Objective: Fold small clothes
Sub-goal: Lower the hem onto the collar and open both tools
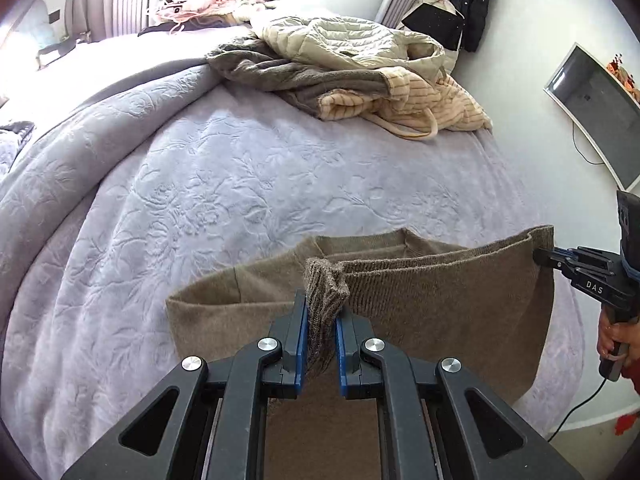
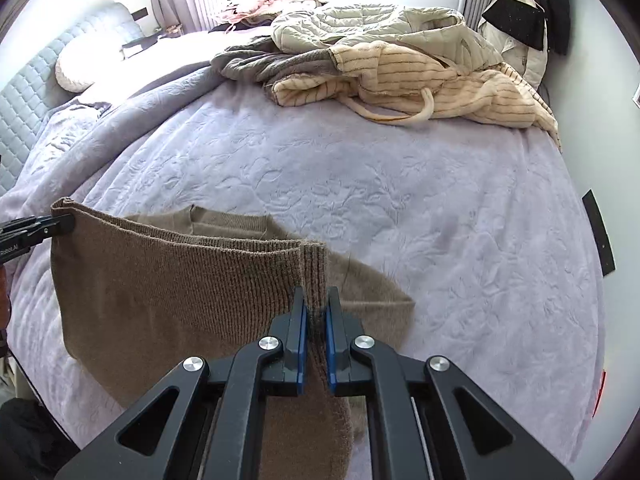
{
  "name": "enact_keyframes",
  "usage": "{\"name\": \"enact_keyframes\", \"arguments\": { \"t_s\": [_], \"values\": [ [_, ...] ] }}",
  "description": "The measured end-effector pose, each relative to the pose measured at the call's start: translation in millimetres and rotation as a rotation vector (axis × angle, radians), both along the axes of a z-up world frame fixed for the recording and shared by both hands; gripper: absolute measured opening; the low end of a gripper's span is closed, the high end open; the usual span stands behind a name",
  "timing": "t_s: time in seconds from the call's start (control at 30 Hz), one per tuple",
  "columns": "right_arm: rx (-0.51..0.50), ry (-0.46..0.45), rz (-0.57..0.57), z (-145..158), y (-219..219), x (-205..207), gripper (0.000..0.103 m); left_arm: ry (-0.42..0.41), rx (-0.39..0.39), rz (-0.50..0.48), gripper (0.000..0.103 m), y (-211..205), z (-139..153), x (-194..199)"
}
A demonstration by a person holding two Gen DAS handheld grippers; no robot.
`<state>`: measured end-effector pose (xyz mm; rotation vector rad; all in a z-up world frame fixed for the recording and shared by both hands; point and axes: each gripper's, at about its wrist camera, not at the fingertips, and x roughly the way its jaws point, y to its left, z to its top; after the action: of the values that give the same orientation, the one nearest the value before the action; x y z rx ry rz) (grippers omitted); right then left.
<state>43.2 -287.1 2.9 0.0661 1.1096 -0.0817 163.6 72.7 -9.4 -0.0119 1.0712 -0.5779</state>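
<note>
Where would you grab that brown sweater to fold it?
By the two ends of its ribbed hem, from the near side. The brown sweater already hangs flat between the left gripper and right gripper, each shut on a hem corner, its collar lying on the bedspread.

The left gripper (image 1: 322,320) pinches a bunched ribbed corner of the brown knit sweater (image 1: 440,300), lifted over the lavender bedspread (image 1: 240,168). At the right edge, the right gripper (image 1: 538,258) clamps the hem's other corner. A heap of clothes (image 1: 360,68) lies farther back.
</note>
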Motion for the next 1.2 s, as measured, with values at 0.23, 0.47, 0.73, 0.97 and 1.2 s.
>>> {"name": "enact_keyframes", "arguments": {
  "t_s": [0.23,0.47,0.73,0.97,1.2],
  "values": [
    [0.023,0.090,-0.030,-80.8,-9.0,53.9,0.008,0.064,0.124,0.076,0.013,-21.0,-91.6,49.3],
    [0.126,0.189,-0.173,-132.2,-38.6,61.9,0.030,0.048,0.318,0.306,0.067,8.0,-119.4,65.3],
    [0.262,0.088,-0.226,-86.1,-51.1,21.1,0.016,0.126,0.050,0.218,0.067,38.7,-75.6,47.7],
    [0.273,0.140,-0.250,-140.0,-36.3,37.4,0.009,0.220,0.044,0.135,0.067,-36.0,-131.4,55.3],
    [0.290,0.101,-0.341,-140.0,-65.6,13.6,0.000,0.169,0.123,0.161,0.067,-16.6,-139.1,43.9]
  ]
}}
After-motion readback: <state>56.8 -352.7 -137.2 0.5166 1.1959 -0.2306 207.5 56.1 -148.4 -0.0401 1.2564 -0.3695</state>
